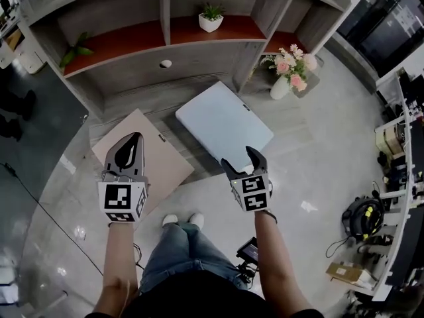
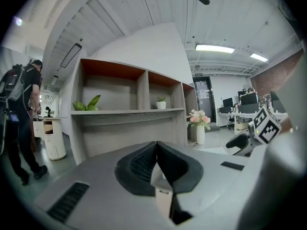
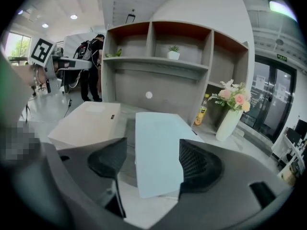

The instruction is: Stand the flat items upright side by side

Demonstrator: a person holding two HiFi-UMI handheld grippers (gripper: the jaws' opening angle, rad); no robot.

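Both jaws of your right gripper (image 1: 238, 158) stand apart at the pale blue panel's (image 1: 222, 121) edge farthest from the shelf unit (image 1: 132, 65); contact is unclear. Your left gripper (image 1: 134, 139), jaws together and empty, partly hides the beige panel (image 1: 165, 164). Both panels lie flat before that unit.

A low grey wood-grain ledge (image 1: 152, 108) at the foot of a shelf unit carries two items lying flat, side by side with a gap between them: a beige rectangular panel (image 1: 142, 158) and a pale blue rectangular panel (image 1: 224, 124). A white vase of pink flowers (image 1: 281, 87) stands to the blue one's right, beside the polished grey floor (image 1: 311, 158).
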